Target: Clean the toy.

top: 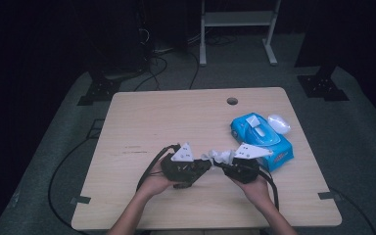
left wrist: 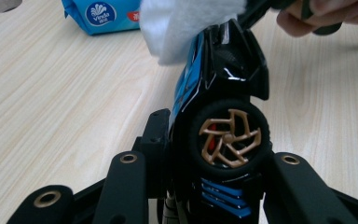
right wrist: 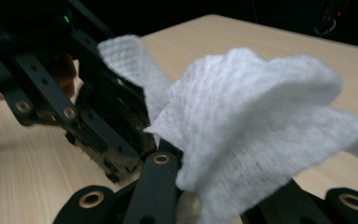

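A black and blue toy car with a gold-spoked wheel stands nose-up between the jaws of my left gripper, which is shut on it. My right gripper is shut on a crumpled white wipe. The wipe rests against the car's upper end. In the high view both grippers meet above the near middle of the table, left gripper and right gripper tip to tip, with the wipe between them. The car itself is too dark to make out there.
A blue pack of wipes lies on the wooden table just beyond my right hand, with a white oval object beside it. A cable hole sits near the far edge. Cables trail off the table's left side.
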Motion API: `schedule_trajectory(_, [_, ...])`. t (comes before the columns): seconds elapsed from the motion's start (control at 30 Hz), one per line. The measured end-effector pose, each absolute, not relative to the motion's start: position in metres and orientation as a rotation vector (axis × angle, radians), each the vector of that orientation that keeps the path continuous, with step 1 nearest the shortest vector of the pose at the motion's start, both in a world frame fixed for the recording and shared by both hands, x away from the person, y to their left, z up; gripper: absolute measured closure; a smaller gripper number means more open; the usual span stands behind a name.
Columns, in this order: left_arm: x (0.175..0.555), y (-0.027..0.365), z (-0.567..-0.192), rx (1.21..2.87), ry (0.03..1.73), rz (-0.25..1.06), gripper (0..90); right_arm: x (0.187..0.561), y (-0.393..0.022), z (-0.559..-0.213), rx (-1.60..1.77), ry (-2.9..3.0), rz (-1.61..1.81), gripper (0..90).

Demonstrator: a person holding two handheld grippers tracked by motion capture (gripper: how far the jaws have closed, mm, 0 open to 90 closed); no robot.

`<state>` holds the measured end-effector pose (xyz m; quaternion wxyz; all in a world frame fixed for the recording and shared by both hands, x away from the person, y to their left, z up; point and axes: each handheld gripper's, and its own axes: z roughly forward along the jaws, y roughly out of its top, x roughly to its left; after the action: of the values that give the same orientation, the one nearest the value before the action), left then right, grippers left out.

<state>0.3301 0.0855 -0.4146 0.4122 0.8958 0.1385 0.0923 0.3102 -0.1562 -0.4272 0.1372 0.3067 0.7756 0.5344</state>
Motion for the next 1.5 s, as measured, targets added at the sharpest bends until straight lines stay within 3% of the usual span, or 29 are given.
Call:
schedule_trajectory(0.43, [0.33, 0.086, -0.411, 2.219, 0.355, 0.23, 62.5, 0.314, -0.155, -0.436, 0.939, 2.299, 1.53, 80.1])
schedule_trajectory(0.8, [0.323, 0.079, -0.401, 2.176, 0.306, 0.251, 63.2, 0.299, -0.148, -0.405, 0.827, 2.238, 1.629, 80.2])
schedule_trajectory(1.13, [0.315, 0.099, -0.401, 2.21, 0.286, 0.248, 61.1, 0.295, -0.13, -0.413, 0.765, 2.282, 1.621, 80.4])
schedule_trajectory(1.5, [0.302, 0.12, -0.414, 2.129, 0.337, 0.304, 60.7, 0.299, -0.113, -0.429, 0.738, 2.339, 1.527, 80.3])
